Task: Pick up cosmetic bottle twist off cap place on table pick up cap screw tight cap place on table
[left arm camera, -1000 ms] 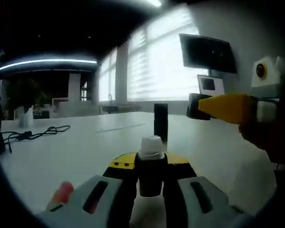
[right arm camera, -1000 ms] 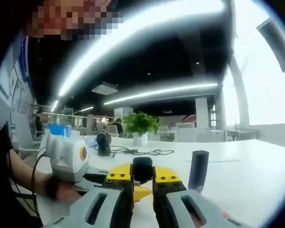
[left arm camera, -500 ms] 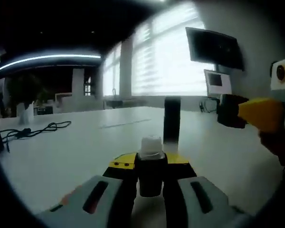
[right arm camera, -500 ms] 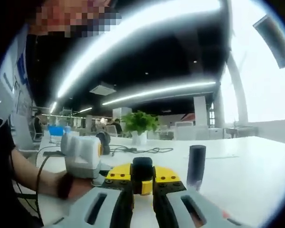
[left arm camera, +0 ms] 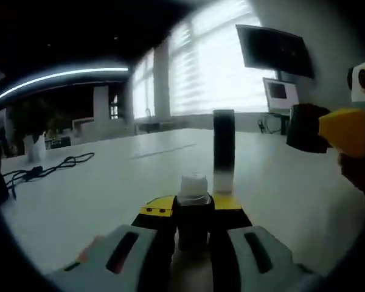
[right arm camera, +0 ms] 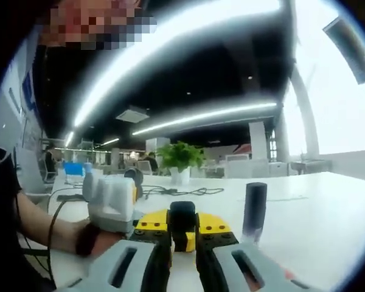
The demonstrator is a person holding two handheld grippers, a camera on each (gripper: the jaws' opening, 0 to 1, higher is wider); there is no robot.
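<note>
Black plastic with a white threaded neck: that is the bottle (left arm camera: pixel 193 210) your left gripper (left arm camera: pixel 193 243) is clamped on, held upright by the body between the jaws, with the open neck pointing up and away from the table (left arm camera: pixel 97 194). In the right gripper view, your right gripper (right arm camera: pixel 182 243) is clenched on the black cap (right arm camera: pixel 182 219), pinched between the jaws; which way its open end faces cannot be told from here. In the left gripper view the right gripper comes in from the right edge, well apart from the bottle, with the cap at its tip.

A tall dark tube (left arm camera: pixel 224 155) stands upright on the table beyond the bottle, its long axis vertical; the right gripper view shows it too (right arm camera: pixel 254 210), just past the jaws.

The bottle looks small, stiff and light, and its smooth wall will likely slip or spin under a twist, so keep your grip low on the body and leave the threads free. The cap is short and smooth too; hold it by its sides so its axis can line up with the neck. Judging by the bare neck, the cap is off and setting down comes next.
</note>
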